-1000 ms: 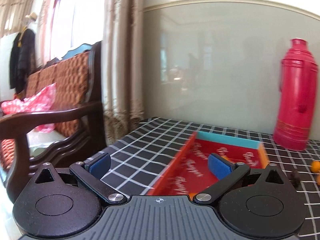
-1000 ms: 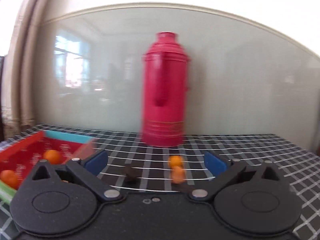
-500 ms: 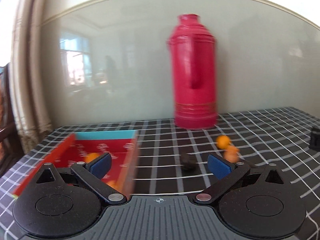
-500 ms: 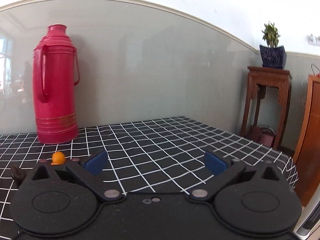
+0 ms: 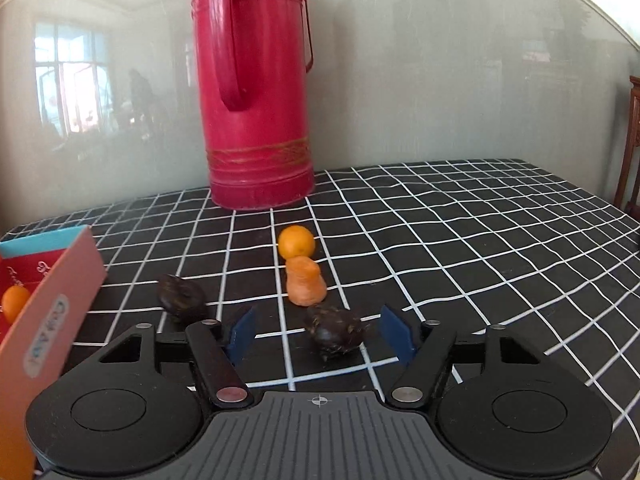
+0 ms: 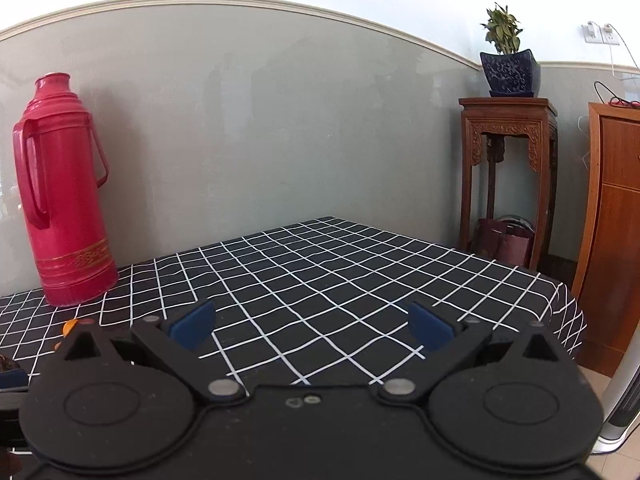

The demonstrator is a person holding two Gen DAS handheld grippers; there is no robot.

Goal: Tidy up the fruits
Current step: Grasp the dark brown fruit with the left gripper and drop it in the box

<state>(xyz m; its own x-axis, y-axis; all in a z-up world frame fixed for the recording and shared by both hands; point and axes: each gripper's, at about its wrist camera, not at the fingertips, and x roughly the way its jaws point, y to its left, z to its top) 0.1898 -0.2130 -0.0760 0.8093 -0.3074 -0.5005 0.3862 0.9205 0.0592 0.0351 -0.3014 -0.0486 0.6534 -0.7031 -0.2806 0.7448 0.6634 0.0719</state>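
In the left wrist view my left gripper [image 5: 320, 334] is open, its blue pads on either side of a dark brown fruit [image 5: 334, 332] on the checked cloth. A second dark fruit [image 5: 180, 294] lies to its left. An orange chunk [image 5: 306, 286] and a small round orange [image 5: 297, 242] lie just beyond. A red box [image 5: 52, 300] at the left edge holds an orange fruit [image 5: 14, 302]. My right gripper [image 6: 312, 324] is open and empty over bare cloth; a bit of orange fruit [image 6: 71, 326] shows at its far left.
A tall red thermos [image 5: 256, 84] stands at the back by the grey wall; it also shows in the right wrist view [image 6: 60, 192]. The table's right edge [image 6: 568, 320] drops off beside a wooden plant stand [image 6: 508, 176] and a cabinet [image 6: 616, 240].
My left gripper swung right from the red box and came low over the loose fruits, so its pads now flank a dark fruit. My right gripper swung right, away from the fruits.
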